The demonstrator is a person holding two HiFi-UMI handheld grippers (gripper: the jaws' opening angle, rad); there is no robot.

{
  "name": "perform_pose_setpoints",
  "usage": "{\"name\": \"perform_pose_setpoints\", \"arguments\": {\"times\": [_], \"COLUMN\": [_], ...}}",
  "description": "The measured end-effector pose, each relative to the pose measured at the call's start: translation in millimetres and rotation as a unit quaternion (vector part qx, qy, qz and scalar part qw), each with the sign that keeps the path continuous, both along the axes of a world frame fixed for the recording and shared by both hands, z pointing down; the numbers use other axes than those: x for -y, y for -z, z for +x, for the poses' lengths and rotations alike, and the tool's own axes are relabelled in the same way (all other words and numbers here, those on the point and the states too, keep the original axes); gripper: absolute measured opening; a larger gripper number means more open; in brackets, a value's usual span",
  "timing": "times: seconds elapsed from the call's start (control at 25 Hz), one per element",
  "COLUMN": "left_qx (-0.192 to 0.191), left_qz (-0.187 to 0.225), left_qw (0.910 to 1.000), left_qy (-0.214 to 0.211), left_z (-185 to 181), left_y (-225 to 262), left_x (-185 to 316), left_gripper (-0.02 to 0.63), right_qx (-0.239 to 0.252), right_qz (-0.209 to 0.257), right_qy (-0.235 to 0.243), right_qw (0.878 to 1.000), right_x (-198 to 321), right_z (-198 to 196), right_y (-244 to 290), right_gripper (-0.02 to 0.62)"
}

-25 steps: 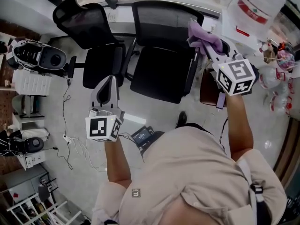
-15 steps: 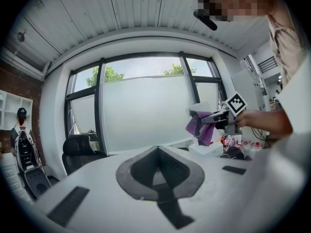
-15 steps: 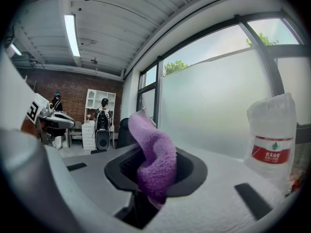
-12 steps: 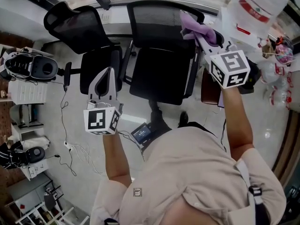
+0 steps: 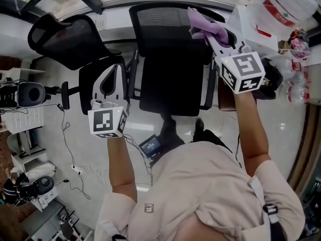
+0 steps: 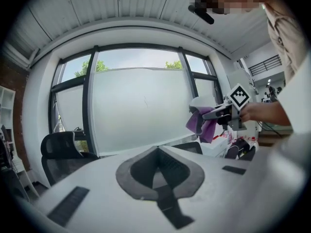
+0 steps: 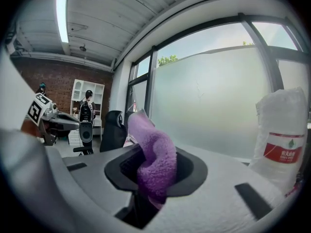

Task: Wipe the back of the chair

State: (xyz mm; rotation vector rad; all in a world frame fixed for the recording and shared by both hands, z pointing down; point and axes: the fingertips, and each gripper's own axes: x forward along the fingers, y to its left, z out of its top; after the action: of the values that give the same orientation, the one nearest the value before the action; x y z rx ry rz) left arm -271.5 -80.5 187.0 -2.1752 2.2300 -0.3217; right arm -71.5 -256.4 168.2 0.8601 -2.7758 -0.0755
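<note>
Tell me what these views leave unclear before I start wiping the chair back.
- Contact: whether the purple cloth touches the chair back. The head view looks steeply down, so height is unreadable, and the cloth covers the spot.
- Chair base: under the seat in the head view.
- Water bottle: cut off by the head view's top edge.

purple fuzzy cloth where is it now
Head view, upper right: purple fuzzy cloth in the right gripper, at a top corner of the black mesh chair back.
</note>
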Motion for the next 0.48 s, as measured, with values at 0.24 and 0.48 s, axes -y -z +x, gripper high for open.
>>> {"name": "perform_pose_setpoints", "arguments": {"times": [0.24,0.48], "left_qx": [0.003,0.014], "left_qz": [-0.012,-0.024], "left_qw": [0.9999,0.9996], "left_qy": [-0.006,-0.008], "left_z": [-39,-73], "left_y": [-31,-67], "left_x": [49,84], "left_gripper": [0.006,0.006], "right_qx": [-0.015,-0.035], "right_qz": [-0.005,-0.007], "right_qy": [-0.005,-0.009], "right_qw": [1.000,0.999], "right_x": [35,66], "right_z": [-48,-102], "right_y": [-33,-80], "right_gripper": [0.089,0.091]}}
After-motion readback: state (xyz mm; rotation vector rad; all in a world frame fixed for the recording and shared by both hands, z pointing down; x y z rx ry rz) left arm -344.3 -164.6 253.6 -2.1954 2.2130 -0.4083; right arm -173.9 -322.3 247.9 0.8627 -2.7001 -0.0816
